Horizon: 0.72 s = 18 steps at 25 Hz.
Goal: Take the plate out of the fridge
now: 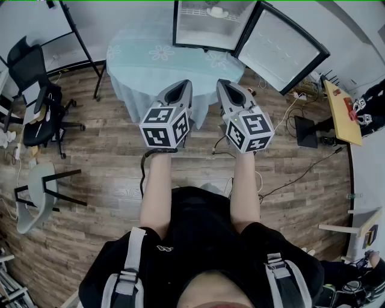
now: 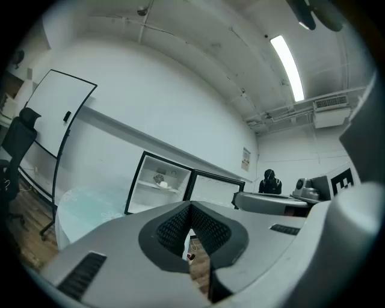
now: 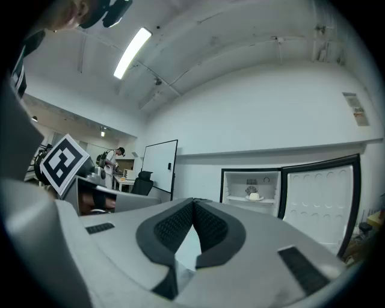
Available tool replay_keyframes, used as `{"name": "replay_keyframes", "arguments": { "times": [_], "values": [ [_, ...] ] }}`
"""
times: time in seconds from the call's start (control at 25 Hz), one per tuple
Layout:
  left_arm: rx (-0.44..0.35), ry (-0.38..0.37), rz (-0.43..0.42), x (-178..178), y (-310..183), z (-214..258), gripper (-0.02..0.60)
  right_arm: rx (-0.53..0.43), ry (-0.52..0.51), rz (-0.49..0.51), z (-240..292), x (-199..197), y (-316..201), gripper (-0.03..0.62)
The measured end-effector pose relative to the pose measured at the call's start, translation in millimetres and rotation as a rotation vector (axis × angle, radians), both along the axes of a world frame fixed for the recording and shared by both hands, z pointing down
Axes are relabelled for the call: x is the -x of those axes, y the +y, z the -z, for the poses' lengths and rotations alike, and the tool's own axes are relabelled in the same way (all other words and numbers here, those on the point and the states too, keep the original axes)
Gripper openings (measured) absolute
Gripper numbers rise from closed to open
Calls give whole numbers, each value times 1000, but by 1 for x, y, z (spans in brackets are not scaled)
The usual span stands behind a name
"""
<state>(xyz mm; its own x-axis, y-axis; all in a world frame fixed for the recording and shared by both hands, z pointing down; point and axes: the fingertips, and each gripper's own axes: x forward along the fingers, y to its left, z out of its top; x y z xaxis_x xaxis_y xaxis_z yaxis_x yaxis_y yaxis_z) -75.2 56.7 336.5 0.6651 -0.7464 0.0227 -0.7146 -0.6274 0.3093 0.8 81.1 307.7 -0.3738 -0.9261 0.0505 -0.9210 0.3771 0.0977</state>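
Note:
A small fridge (image 1: 207, 27) stands with its door (image 1: 281, 47) swung wide at the far side of a round table. On its upper shelf rests a white plate (image 1: 217, 12) with something pale on it; the plate (image 3: 254, 196) also shows in the right gripper view, and as a small plate (image 2: 163, 184) in the left one. My left gripper (image 1: 177, 90) and right gripper (image 1: 227, 89) hang side by side over the near edge of the table, well short of the fridge. Both are shut with nothing between the jaws.
The round table (image 1: 144, 60) wears a pale blue cloth. A black office chair (image 1: 36, 99) and a grey chair (image 1: 39, 192) stand at the left. Cables and a monitor (image 1: 305, 132) lie on the wooden floor at the right, by a yellow board (image 1: 343, 111).

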Motion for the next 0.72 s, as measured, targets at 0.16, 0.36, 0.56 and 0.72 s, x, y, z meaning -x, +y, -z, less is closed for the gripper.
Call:
{"name": "replay_keyframes", "arguments": {
  "times": [0.16, 0.36, 0.56, 0.72],
  "values": [
    [-10, -11, -21, -3, 5, 4, 2, 3, -13, 1, -4, 4, 5, 4],
    [-20, 5, -65, -9, 12, 11, 2, -32, -18, -36, 1, 4, 8, 6],
    [-15, 10, -74, -8, 16, 11, 2, -42, -47, -64, 5, -1, 13, 6],
    [17, 37, -88, -8, 13, 8, 2, -36, -60, -88, 3, -7, 15, 6]
  ]
}}
